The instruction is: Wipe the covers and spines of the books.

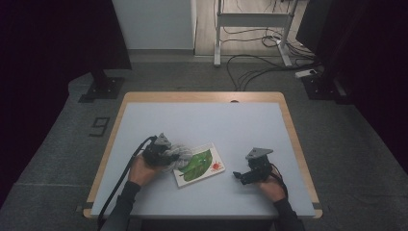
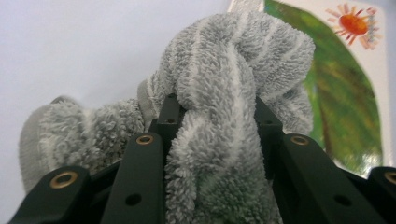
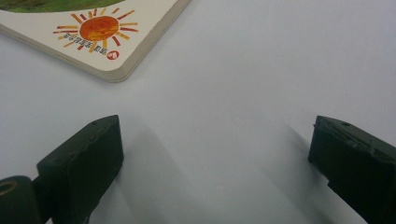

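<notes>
A fluffy grey striped sock (image 2: pixel 219 93) is bunched between the jaws of my left gripper (image 2: pixel 212 114), which is shut on it. In the high view that gripper (image 1: pixel 166 156) holds the sock (image 1: pixel 179 155) over the left edge of a board book (image 1: pixel 202 166) with a green leaf and a red sun on its white cover. The book (image 2: pixel 348 79) lies flat on the pale table just behind the sock. My right gripper (image 1: pixel 239 176) rests low over the table to the book's right, jaws wide open and nothing between them (image 3: pixel 215 144). A corner of the book (image 3: pixel 93 32) lies ahead of it.
The pale blue tabletop (image 1: pixel 202 125) has a wooden rim. Beyond the far edge are floor cables (image 1: pixel 255 67), a desk frame (image 1: pixel 252 29) and dark stand bases (image 1: pixel 101 89) on grey carpet.
</notes>
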`<state>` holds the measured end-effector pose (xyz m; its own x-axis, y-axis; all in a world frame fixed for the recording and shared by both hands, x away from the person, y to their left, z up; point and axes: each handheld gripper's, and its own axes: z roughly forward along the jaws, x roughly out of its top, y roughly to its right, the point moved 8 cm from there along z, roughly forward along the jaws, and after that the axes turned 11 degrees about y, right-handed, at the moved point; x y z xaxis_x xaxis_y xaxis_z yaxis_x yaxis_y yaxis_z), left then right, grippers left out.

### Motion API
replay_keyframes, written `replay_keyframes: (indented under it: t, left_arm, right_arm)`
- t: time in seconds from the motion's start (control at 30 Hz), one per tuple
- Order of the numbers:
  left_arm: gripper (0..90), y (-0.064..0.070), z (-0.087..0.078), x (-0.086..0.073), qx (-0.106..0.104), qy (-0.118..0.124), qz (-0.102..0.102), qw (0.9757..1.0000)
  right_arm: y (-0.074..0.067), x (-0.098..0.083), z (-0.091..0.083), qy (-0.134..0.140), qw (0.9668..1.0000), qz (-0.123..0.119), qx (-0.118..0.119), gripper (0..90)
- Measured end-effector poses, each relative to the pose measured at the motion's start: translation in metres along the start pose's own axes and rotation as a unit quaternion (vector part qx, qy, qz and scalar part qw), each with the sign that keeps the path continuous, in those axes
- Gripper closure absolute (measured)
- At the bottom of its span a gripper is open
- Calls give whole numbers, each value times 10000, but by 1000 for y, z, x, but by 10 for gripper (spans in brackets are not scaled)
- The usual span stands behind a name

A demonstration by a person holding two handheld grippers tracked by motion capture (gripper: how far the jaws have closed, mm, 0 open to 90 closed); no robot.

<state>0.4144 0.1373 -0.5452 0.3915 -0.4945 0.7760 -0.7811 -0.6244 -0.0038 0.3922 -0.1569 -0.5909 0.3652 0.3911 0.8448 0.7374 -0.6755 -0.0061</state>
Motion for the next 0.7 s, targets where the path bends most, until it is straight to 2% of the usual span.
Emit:
replay_keyframes:
  t: [0.07,0.47,0.7]
  left_arm:
    - [643,1,4,2,-9,-33,35,10000]
    - [640,5,24,17,-260,52,-177,9995]
    - [640,11,44,31,-377,27,-113,9992]
  right_arm:
    - [0,0,0,0,10000,2,0,26]
    - [0,0,0,-1,10000,4,1,26]
    - [0,0,0,0,10000,3,0,26]
